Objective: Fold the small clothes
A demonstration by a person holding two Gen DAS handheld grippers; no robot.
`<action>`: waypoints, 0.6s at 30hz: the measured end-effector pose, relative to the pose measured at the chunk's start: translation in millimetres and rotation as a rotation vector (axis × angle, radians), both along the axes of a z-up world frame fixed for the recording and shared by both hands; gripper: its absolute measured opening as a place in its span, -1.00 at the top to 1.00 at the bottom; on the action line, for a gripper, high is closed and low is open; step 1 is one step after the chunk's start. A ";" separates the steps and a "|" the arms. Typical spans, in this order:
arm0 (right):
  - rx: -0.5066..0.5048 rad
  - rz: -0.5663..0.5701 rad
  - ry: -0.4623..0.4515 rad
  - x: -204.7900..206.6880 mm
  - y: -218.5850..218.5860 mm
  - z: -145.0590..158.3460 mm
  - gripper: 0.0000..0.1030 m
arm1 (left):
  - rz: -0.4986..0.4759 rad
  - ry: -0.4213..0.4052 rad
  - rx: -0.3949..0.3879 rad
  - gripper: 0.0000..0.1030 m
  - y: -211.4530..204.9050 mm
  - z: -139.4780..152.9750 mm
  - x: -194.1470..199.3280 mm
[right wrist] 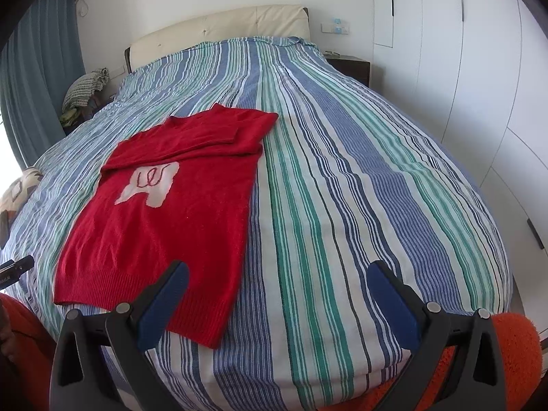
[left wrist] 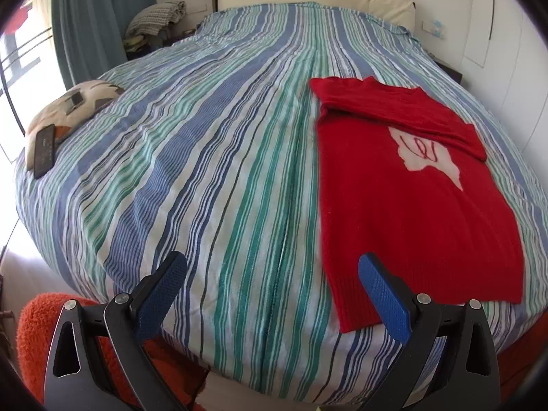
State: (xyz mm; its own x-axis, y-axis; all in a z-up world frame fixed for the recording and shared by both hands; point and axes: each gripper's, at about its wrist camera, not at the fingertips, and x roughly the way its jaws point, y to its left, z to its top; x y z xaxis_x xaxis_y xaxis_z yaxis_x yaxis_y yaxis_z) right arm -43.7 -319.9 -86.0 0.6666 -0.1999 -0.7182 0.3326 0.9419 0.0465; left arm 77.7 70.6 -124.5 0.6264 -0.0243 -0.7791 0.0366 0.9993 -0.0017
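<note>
A red sweater [right wrist: 164,226] lies flat on the striped bed [right wrist: 342,205], sleeves folded across its chest. Left gripper [left wrist: 272,274] and right gripper [right wrist: 277,284] hover at the near edge, jaws apart, holding nothing.

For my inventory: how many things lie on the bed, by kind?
Sweater: 1
Cushion: 1
Remote: 1
Total: 3, on the bed.

My left gripper [right wrist: 15,269] is cut off at nine o'clock (only its tip shows); its label is unreadable.
</note>
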 end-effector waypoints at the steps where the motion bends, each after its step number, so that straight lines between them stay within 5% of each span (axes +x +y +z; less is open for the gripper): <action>1: -0.001 0.000 -0.002 -0.2 0.4 0.4 -0.98 | 0.001 0.001 -0.001 -0.96 0.5 -0.3 0.2; 18: 0.009 -0.009 0.005 0.2 -3.4 -3.1 -0.98 | -0.006 0.022 0.014 -0.96 -2.1 -6.3 2.4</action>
